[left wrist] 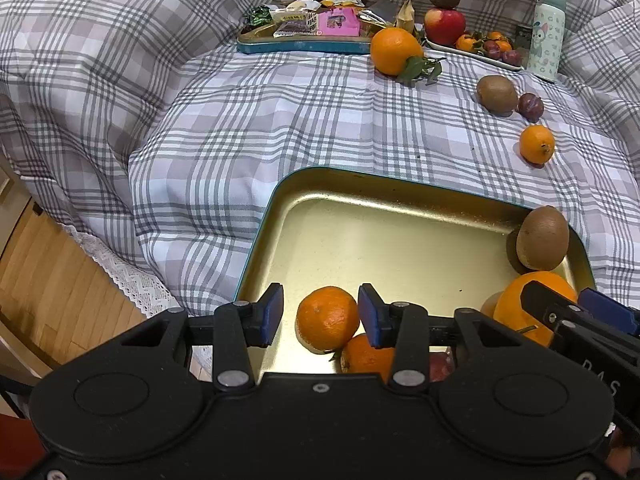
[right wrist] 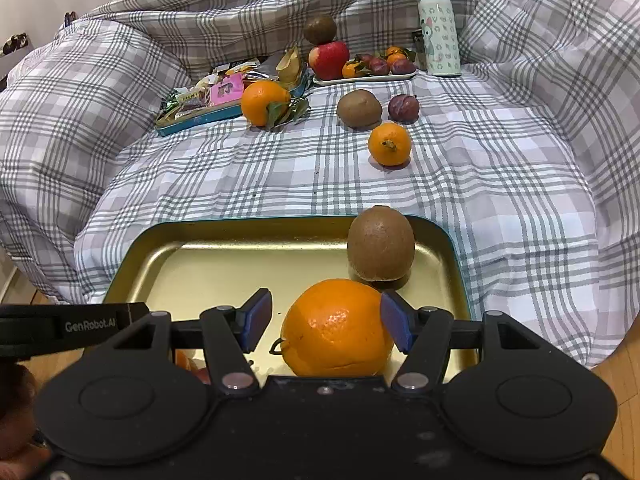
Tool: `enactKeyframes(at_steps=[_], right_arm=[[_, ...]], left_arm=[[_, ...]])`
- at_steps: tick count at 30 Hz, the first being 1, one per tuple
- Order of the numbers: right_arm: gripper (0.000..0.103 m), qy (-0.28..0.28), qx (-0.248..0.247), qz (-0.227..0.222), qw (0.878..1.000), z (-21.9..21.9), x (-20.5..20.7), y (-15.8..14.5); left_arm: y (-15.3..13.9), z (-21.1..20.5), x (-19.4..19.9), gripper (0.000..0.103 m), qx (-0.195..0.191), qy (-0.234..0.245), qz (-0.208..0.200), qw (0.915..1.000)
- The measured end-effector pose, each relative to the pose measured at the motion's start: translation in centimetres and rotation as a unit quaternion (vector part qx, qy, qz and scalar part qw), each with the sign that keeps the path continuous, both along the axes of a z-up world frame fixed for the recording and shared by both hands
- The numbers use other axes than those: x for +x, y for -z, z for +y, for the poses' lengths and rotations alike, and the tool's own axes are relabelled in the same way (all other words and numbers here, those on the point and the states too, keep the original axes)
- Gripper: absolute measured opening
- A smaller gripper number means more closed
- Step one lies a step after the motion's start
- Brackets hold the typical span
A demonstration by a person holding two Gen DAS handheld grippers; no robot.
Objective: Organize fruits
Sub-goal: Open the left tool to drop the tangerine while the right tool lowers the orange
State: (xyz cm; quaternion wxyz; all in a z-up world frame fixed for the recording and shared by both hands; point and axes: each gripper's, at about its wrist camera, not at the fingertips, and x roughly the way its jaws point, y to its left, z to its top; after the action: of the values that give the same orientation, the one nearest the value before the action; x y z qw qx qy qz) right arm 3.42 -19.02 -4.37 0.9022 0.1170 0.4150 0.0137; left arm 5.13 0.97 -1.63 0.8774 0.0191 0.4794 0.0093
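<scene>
Between right gripper point(right wrist: 326, 326) jaws, apart: big glossy orange point(right wrist: 336, 328); left gripper point(left wrist: 320, 316) jaws apart.

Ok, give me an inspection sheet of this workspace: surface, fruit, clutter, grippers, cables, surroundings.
Surface: plaid bedcover, rumpled at the edges.
Job's things: gold tray holds a kiwi, a large orange and a mandarin; loose on the cover: leafy orange, kiwi, plum, small mandarin; white plate with apple and small fruit.
Clutter: snack tin, bottle.
Grippers: left gripper open around the mandarin; right gripper open around the large orange.
Cables: nothing seen.
Surroundings: wooden floor.
</scene>
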Motion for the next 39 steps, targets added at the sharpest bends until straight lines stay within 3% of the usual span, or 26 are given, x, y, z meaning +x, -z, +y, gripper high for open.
enactKeyframes(at_steps=[17,26,39], right_arm=[[0.064,0.011,0.0,-0.009,1.0,-0.4,-0.6,-1.2],[0.064,0.019,-0.03,0.0,0.999,-0.8,-0.9,-1.7],[0.064,0.051,-0.02,0.026,0.998,-2.5,-0.7,-1.2]], left_arm=[[-0.7,-0.5,-0.6,0.05,0.006,0.005,-0.002,1.0],[-1.0,-1.0,-1.1,0.05,0.006,0.013,0.002,0.9999],[-0.5,-1.8,-1.2,0.049,0.003,0.017,0.017,0.9997]])
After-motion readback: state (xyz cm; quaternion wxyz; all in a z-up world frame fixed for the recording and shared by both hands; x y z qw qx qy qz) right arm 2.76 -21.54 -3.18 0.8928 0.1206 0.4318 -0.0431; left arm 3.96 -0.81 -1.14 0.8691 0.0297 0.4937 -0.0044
